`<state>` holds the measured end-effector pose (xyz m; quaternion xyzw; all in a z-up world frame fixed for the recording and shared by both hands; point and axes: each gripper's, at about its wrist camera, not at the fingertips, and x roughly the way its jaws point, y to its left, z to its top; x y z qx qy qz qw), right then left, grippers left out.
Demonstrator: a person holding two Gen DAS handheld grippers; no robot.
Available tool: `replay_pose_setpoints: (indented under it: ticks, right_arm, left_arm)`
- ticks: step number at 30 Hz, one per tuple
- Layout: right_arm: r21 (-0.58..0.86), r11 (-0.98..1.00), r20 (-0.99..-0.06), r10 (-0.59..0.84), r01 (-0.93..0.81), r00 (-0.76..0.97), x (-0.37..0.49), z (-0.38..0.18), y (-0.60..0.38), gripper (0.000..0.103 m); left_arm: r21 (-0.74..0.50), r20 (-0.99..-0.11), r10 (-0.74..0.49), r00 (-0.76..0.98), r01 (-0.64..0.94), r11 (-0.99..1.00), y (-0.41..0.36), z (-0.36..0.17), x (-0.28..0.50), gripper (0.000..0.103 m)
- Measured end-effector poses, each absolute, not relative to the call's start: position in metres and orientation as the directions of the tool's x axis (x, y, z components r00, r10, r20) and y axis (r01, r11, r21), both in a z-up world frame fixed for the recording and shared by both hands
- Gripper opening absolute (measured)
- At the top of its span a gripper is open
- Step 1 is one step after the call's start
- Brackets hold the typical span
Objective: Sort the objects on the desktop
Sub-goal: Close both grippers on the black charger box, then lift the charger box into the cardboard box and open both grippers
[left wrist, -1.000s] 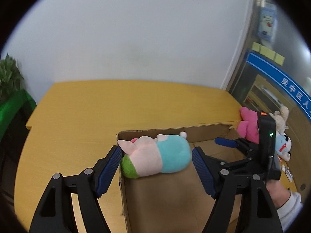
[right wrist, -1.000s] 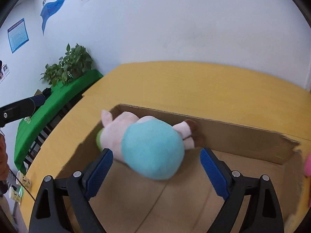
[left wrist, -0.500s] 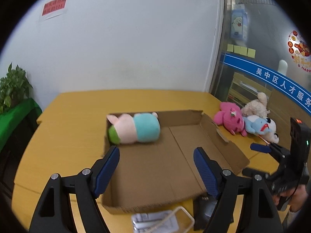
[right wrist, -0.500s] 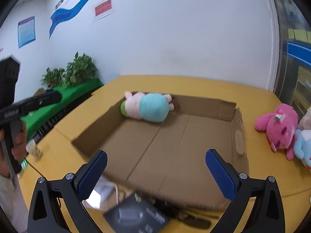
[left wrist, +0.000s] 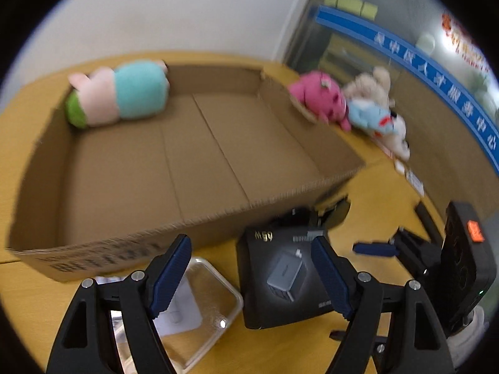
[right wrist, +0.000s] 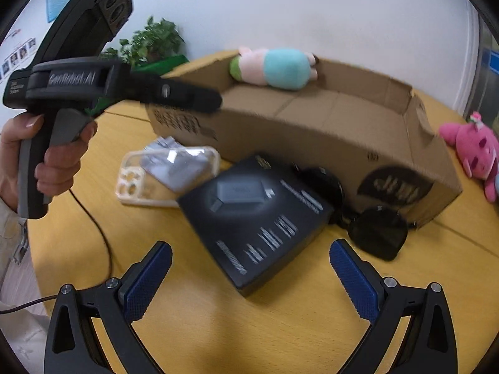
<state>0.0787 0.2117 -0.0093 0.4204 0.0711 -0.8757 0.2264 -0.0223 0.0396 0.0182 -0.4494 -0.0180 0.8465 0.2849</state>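
Both my grippers hover spread and empty above the black charger box (right wrist: pixel 255 215).
My left gripper (left wrist: pixel 249 277) and right gripper (right wrist: pixel 249 277) face the cardboard box (left wrist: pixel 174 168), pig plush (left wrist: pixel 120 93) inside.

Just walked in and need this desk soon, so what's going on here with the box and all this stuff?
A person is sorting desk items with two handheld grippers. One plush toy already lies in the cardboard box. Both the left gripper and right gripper are open and empty, hovering near the black box, phone case and sunglasses on the table. A pink plush waits beside the box.
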Motion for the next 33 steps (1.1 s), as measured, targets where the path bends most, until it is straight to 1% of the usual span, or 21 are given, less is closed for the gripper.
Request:
replay_pose_setpoints:
  ticks: [2,5,6,11,14,15,18,20,22,23,24,25,27,30,33]
  right_arm:
    - [0.075,-0.891,-0.778,-0.334,0.448,-0.532,0.076,-0.020,0.217,0.103]
    - [0.105,-0.892,-0.784,-0.346,0.440,-0.515,0.070,-0.030,0.225,0.103]
    - [0.109,-0.891,-0.785,-0.350,0.441,-0.511,0.069,-0.032,0.227,0.103]
    - [0.164,-0.867,-0.777,-0.407,0.470,-0.479,0.070,-0.039,0.234,0.102]
    - [0.219,-0.835,-0.768,-0.467,0.505,-0.439,0.081,-0.039,0.238,0.101]
    - [0.219,-0.823,-0.768,-0.477,0.524,-0.427,0.087,-0.039,0.239,0.102]
    - [0.149,-0.814,-0.786,-0.442,0.561,-0.433,0.103,-0.038,0.242,0.101]
    - [0.108,-0.818,-0.794,-0.413,0.564,-0.447,0.106,-0.039,0.245,0.102]
    - [0.090,-0.826,-0.797,-0.396,0.557,-0.457,0.104,-0.041,0.245,0.102]
    - [0.075,-0.832,-0.798,-0.380,0.550,-0.467,0.102,-0.042,0.243,0.102]
    - [0.042,-0.841,-0.801,-0.351,0.540,-0.484,0.101,-0.044,0.240,0.100]
    - [0.015,-0.847,-0.805,-0.326,0.532,-0.496,0.099,-0.046,0.235,0.096]
    - [0.021,-0.848,-0.809,-0.325,0.529,-0.489,0.094,-0.050,0.230,0.090]
    - [0.039,-0.860,-0.796,-0.335,0.509,-0.505,0.098,-0.051,0.230,0.088]
    - [0.050,-0.859,-0.784,-0.350,0.509,-0.512,0.102,-0.045,0.230,0.085]
  left_arm:
    - [-0.290,-0.783,0.489,-0.384,-0.470,-0.834,0.050,0.002,-0.029,0.079]
    - [-0.310,-0.803,0.493,-0.335,-0.472,-0.825,0.060,-0.014,-0.034,0.079]
    - [-0.317,-0.804,0.498,-0.324,-0.476,-0.820,0.063,-0.016,-0.034,0.077]
    - [-0.361,-0.816,0.536,-0.217,-0.535,-0.764,0.082,-0.026,-0.018,0.077]
    - [-0.418,-0.796,0.586,-0.149,-0.565,-0.711,0.088,-0.025,0.000,0.077]
    - [-0.424,-0.793,0.592,-0.144,-0.568,-0.706,0.089,-0.024,0.005,0.077]
    - [-0.426,-0.784,0.597,-0.172,-0.550,-0.718,0.084,-0.019,0.014,0.077]
    - [-0.431,-0.787,0.587,-0.190,-0.512,-0.743,0.079,-0.023,0.013,0.077]
    - [-0.434,-0.802,0.572,-0.169,-0.494,-0.754,0.082,-0.032,0.013,0.077]
    - [-0.447,-0.800,0.579,-0.157,-0.487,-0.750,0.084,-0.034,0.013,0.079]
    - [-0.476,-0.789,0.598,-0.144,-0.473,-0.741,0.084,-0.037,0.014,0.078]
    - [-0.485,-0.784,0.604,-0.144,-0.464,-0.741,0.084,-0.038,0.015,0.078]
    - [-0.488,-0.777,0.607,-0.168,-0.449,-0.749,0.082,-0.037,0.018,0.076]
    - [-0.481,-0.773,0.605,-0.193,-0.443,-0.756,0.077,-0.034,0.022,0.071]
    - [-0.454,-0.767,0.600,-0.226,-0.469,-0.757,0.075,-0.020,0.030,0.071]
